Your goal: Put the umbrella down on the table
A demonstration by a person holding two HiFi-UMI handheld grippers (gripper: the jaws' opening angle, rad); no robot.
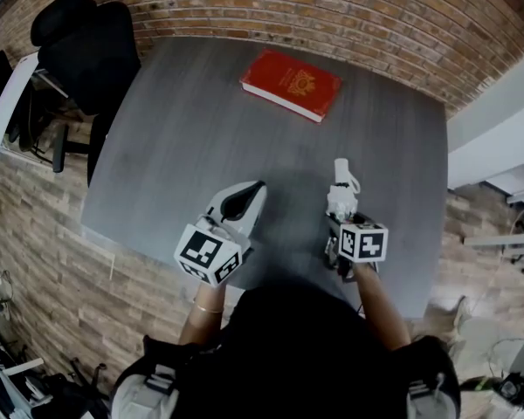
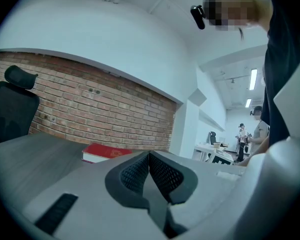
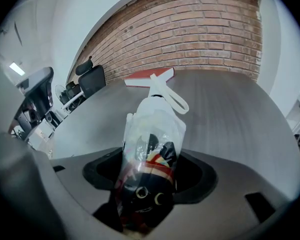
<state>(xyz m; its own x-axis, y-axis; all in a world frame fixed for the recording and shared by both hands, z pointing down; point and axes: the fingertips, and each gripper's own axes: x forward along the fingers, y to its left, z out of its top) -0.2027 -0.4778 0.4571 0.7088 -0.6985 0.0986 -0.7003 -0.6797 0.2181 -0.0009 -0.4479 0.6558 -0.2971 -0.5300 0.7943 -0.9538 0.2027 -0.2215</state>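
Black-and-red umbrella (image 3: 149,176), red book (image 1: 291,84), grey table (image 1: 183,147)

We see a red book (image 1: 291,84) lying flat and closed, near the brick wall (image 1: 349,11). A black office chair (image 1: 87,46) stands well apart, off to its left. Far off, people (image 2: 241,135) stand by white desks (image 2: 213,150).
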